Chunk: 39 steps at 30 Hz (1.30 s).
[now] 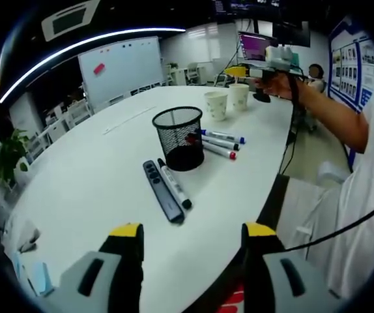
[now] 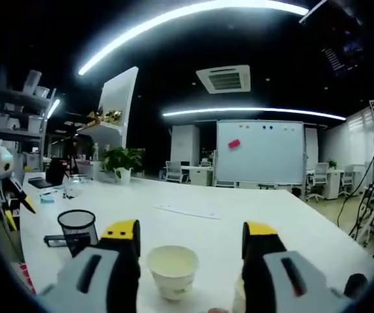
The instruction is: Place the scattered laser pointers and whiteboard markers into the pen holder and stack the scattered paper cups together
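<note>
A black mesh pen holder stands mid-table. Just in front of it lie a black laser pointer and a black-capped whiteboard marker. Blue-capped and red-capped markers lie to its right. Two paper cups stand upright farther back. My left gripper is open, short of the pointer. A person's hand holds my right gripper over the cups. In the right gripper view, that gripper is open above a paper cup; the pen holder is at left.
The white table curves away, its edge running along the right. A whiteboard and office chairs stand beyond it. A potted plant is at the far end. The person's arm reaches in from the right.
</note>
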{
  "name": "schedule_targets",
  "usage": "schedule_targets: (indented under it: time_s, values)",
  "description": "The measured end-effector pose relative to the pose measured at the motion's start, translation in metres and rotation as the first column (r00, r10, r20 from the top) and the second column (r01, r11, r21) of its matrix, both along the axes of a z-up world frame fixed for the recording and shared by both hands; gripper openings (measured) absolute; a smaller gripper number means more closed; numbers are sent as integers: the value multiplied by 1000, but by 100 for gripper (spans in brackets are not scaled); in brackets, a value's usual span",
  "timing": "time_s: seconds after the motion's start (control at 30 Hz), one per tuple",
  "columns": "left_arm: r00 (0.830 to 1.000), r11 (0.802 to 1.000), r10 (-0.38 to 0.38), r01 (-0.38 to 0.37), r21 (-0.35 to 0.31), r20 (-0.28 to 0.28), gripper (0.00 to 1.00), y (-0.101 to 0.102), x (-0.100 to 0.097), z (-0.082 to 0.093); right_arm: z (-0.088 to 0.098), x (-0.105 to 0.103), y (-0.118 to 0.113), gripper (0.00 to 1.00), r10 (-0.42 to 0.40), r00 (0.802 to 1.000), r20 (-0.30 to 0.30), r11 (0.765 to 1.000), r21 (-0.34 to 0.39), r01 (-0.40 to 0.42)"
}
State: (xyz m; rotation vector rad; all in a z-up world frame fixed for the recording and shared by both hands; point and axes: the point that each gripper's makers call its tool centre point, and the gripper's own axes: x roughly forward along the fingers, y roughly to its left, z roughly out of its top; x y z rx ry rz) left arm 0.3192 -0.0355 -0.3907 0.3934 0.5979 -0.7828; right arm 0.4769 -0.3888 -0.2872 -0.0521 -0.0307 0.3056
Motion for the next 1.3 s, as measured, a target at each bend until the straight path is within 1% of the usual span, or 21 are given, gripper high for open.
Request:
schedule_targets:
  time_s: [0.2, 0.3, 0.33, 0.37, 0.43, 0.7, 0.93, 1.07, 1.1, 1.3]
  values:
    - [1000, 1000, -2, 2, 2, -11, 60, 0, -2, -4, 1, 1, 2, 56, 4, 1000, 11, 1000, -9, -4]
    - [1000, 1000, -1, 1, -1, -11, 60, -1, -2, -4, -1, 1, 3, 52, 6, 1000, 2, 1000, -7, -6]
    - [1000, 1000, 0, 0, -2, -9, 60, -1, -1, -4, -2, 1, 4, 52, 7, 1000, -6, 1000, 1, -7]
    - [1000, 1000, 1, -1, -4, -8, 60, -1, -1, -3, -3, 2, 2, 50, -10, 1000, -14, 1000, 15, 10]
    - [1000, 1000, 4, -4, -6, -6, 60, 0, -1, -2, -3, 2, 0, 47, -19, 1000, -16, 1000, 23, 20]
    - [1000, 1000, 4, -4, -5, -8, 60, 0, -2, -3, -7, 3, 2, 47, -10, 999, -33, 1000, 26, 11]
    - [1000, 1000, 11, -11, -6, -7, 60, 2, -2, -3, -18, 6, 12, 48, 7, 999, -54, 998, -54, -10]
    - [1000, 1000, 6, -7, -5, -8, 60, 0, -3, -3, -17, 6, 13, 47, 11, 999, -49, 999, -51, -13]
    - [1000, 1000, 6, -6, -6, -8, 60, 0, -3, -3, -16, 5, 10, 48, 0, 999, -47, 999, -51, -2]
    - [1000, 1000, 15, -15, -5, -7, 60, 3, -2, -3, -20, 3, 14, 49, 22, 999, -49, 997, -67, -26]
